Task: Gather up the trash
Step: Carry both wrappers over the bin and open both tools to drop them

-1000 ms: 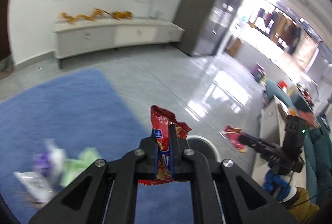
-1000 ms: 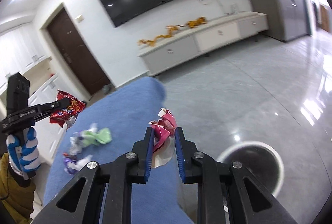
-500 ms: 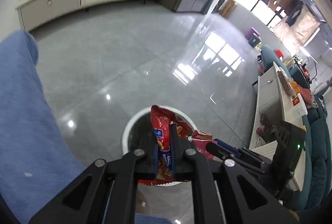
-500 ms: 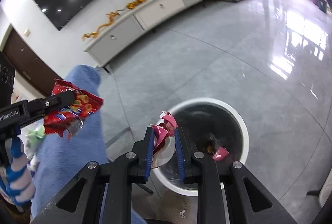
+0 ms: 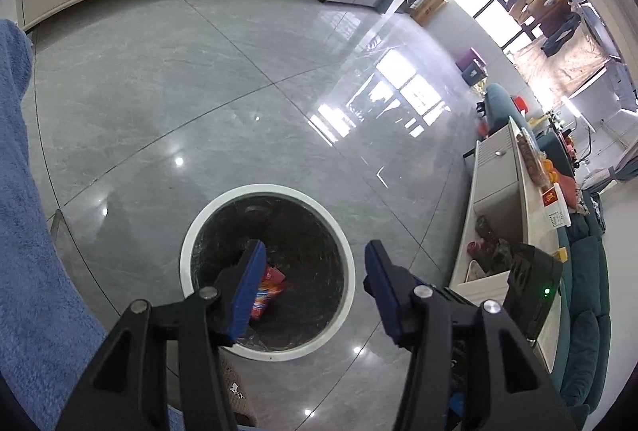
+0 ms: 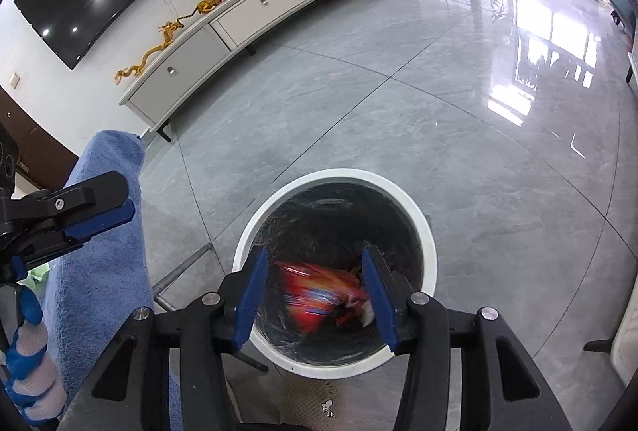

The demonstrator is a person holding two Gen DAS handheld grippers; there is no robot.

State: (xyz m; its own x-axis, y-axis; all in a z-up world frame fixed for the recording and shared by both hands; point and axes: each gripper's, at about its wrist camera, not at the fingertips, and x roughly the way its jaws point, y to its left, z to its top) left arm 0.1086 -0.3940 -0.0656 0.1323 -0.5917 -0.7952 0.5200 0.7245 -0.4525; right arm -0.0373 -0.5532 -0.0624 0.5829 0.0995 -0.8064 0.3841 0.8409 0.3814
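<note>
Left wrist view: left hand-held gripper (image 5: 311, 287) is hovering released over the bin (image 5: 343, 295), red wrapper (image 5: 268, 289) lying inside. Right hand-held gripper (image 6: 315, 291) is gaping wide, empty, above blurred wrappers (image 6: 319, 295) in the bin (image 6: 426, 231).

L gripper (image 5: 315, 289) w/ jaws spread wide, nothing btwn them, hovering over white-rimmed trash bin (image 5: 268, 350) w/ black liner on grey tile floor (image 5: 199, 92). Red snack wrapper (image 5: 268, 286) lies inside bin, partly behind L blue pad. Blue towel (image 5: 24, 231) at left edge.
</note>
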